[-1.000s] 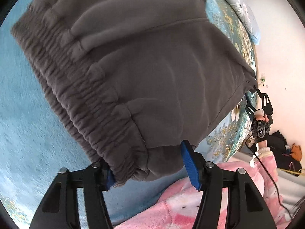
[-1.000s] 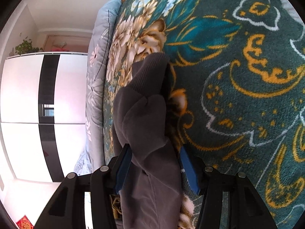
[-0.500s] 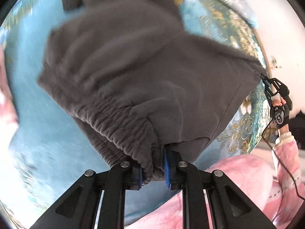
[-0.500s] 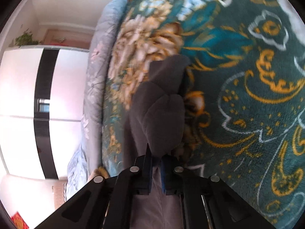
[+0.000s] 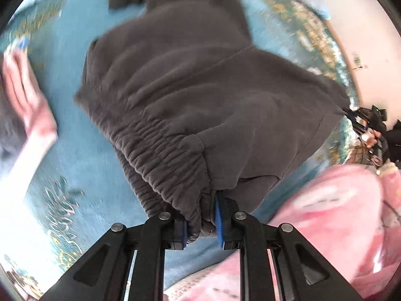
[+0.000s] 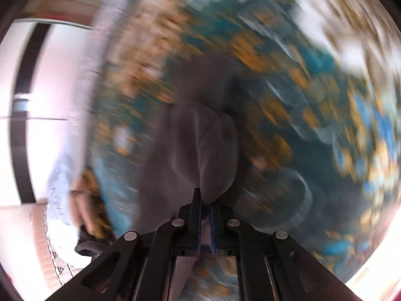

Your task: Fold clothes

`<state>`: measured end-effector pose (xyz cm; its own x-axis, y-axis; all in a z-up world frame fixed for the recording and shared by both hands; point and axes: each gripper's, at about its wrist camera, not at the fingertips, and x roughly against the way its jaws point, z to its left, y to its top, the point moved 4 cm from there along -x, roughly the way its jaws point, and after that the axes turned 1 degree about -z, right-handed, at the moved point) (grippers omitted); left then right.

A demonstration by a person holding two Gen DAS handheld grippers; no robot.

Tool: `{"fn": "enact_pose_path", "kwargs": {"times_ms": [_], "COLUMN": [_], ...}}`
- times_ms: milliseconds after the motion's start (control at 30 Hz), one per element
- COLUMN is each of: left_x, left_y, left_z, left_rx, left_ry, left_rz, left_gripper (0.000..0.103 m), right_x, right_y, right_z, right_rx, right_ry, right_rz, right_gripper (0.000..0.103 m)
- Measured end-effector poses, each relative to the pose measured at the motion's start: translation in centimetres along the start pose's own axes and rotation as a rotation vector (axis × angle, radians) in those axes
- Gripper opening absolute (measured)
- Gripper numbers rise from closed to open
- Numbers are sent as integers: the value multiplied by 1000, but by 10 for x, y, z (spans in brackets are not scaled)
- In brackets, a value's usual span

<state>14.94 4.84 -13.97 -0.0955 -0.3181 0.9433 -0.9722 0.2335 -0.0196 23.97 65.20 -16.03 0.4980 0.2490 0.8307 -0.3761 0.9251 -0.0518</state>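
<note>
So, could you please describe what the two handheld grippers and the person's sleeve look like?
Both the left gripper and the right gripper have matte black angular linkages with silver rivets and blue finger pads. The sleeve is fluffy pink.

The garment [image 5: 200, 95] hangs above the bedspread [image 5: 82, 165], its gathered waistband [image 5: 160, 165] pinched between the jaws of the left gripper [image 5: 200, 223]. Its far corner, at the right, sits in the right gripper [image 5: 356, 120]. The plush blanket [image 5: 325, 225] lies below, to the right.
</note>
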Motion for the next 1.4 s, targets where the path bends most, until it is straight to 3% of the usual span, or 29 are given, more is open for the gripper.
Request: {"fn": "enact_pose_path", "kwargs": {"times_ms": [67, 200, 233, 300, 333, 500, 700, 833, 967, 1000, 1033, 1167, 1267, 1333, 1400], "left_x": [-18, -26, -25, -25, -26, -26, -25, -25, -26, -26, -26, -27, -29, -29, -30], "left_y": [-5, -6, -5, -3, -2, -1, 0, 1, 2, 2, 2, 2, 2, 2, 3], "left_z": [5, 4, 5, 6, 7, 6, 5, 3, 3, 3, 3, 2, 5, 7, 9], "left_rx": [36, 43, 46, 63, 73, 83, 98, 100, 99, 99, 97, 87, 92, 100, 109], "left_ry": [-1, 13, 15, 17, 18, 46, 68, 87, 101, 102, 102, 91, 93, 89, 81], "left_rz": [29, 46, 45, 46, 49, 50, 39, 39, 46, 48, 47, 49, 56, 59, 61], "left_gripper": [18, 18, 18, 19, 19, 20, 21, 22, 23, 23, 23, 25, 25, 25, 26], "right_x": [-8, 16, 22, 32, 35, 29, 3, -7, -5, 1, 9, 58, 52, 30, 18], "right_y": [-1, 16, 20, 23, 26, 38, 48, 55, 57, 58, 59, 59, 54, 48, 46], "right_z": [-16, -12, -13, -20, -24, -44, -51, -47, -44, -38, -31, 0, -15, -41, -57], "right_rx": [-43, -26, -38, -90, -116, -246, -346, -346, -336, -310, -280, -113, -123, -174, -220], "right_ry": [2, 126, 158, 212, 238, 322, 439, 404, 366, 372, 384, 437, 307, 186, 158], "right_rz": [33, -44, -72, -116, -133, -192, -195, -197, -207, -225, -249, -408, -413, -354, -321], "right_gripper": [10, 12, 16, 41, 44, 45, 45, 40, 23, 10, 6, 6, 6, 6, 6]}}
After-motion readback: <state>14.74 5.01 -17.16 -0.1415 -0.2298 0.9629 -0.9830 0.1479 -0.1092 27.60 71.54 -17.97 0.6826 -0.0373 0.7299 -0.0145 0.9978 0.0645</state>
